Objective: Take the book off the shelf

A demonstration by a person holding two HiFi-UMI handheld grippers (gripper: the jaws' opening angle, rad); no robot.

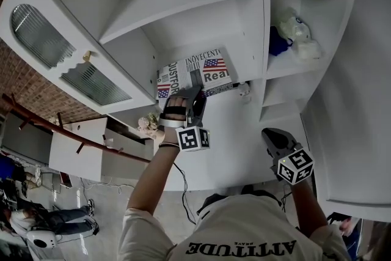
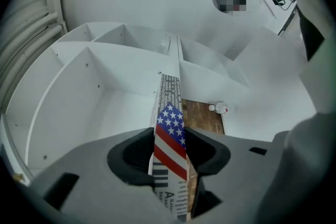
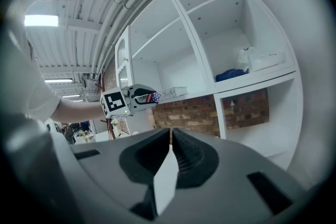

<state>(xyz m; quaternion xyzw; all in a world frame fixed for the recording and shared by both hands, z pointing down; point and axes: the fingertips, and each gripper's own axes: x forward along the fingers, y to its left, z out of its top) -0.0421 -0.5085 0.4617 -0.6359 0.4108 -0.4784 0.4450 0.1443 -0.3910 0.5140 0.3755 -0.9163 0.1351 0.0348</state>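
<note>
The book lay level at the front of the shelf unit's wide middle compartment, printed cover up, with its near edge towards the person. The left gripper had that edge between its jaws. They stood spread wide, one on each side of the flag-printed end, with the pads close against both faces but no visible squeeze. The right gripper hung well out from the shelf unit, lower and to the right of that compartment, its jaws pressed together on nothing.

The step in hand looked like securing the grip before the pull. Done well, that would mean sliding the jaws a little deeper so the pads bear on the covers rather than the very edge, then closing firmly and squarely. A book caught by one end will likely droop once it leaves the board. The pull should run straight out of the compartment, level, and clear of the small white object standing on the same board just right of the book. The right gripper could open and support the far end if it sags.
</note>
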